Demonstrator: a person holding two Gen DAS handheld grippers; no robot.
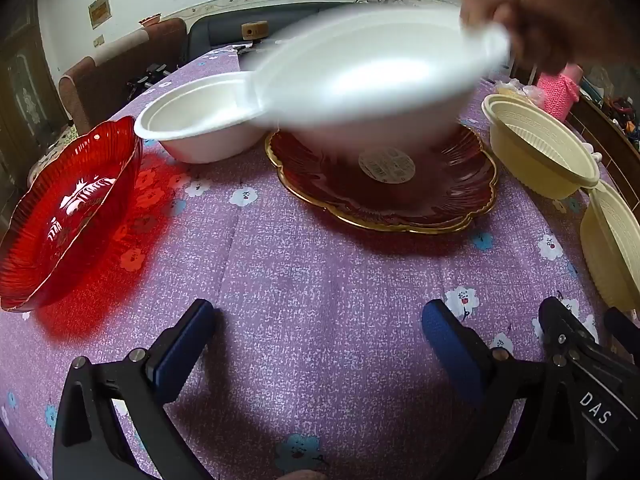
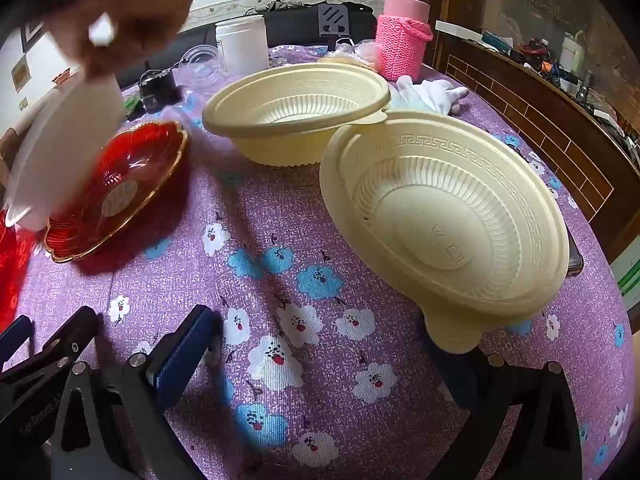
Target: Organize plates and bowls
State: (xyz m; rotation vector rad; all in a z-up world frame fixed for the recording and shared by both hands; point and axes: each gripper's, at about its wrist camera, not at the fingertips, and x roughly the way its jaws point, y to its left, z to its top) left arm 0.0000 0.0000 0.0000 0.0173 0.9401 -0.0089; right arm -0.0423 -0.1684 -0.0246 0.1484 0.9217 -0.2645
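Left wrist: left gripper (image 1: 316, 344) jaws wide apart, nothing btwn them, hovering over the purple cloth (image 1: 320, 280). A bare hand (image 1: 532, 12) holds a white bowl (image 1: 368, 84) by its rim, blurred, above the dark red plate (image 1: 384, 188). 2nd white bowl (image 1: 200, 128) sits just behind-left of that plate; red bowl (image 1: 68, 216) at far left. Two cream bowls at right edge.

Right wrist: right gripper (image 2: 316, 344) also spread wide, empty; its right finger is mostly hidden under the near cream bowl (image 2: 444, 216), which tilts toward the camera. Far cream bowl (image 2: 296, 116) sits behind it, rims touching. Hand w/ white bowl at top left.

Risks, as I judge: near cream bowl looks propped, a nudge from the right finger could tip or slide it. Moving hand and bowl cross the workspace, so a reach toward the plate could collide.
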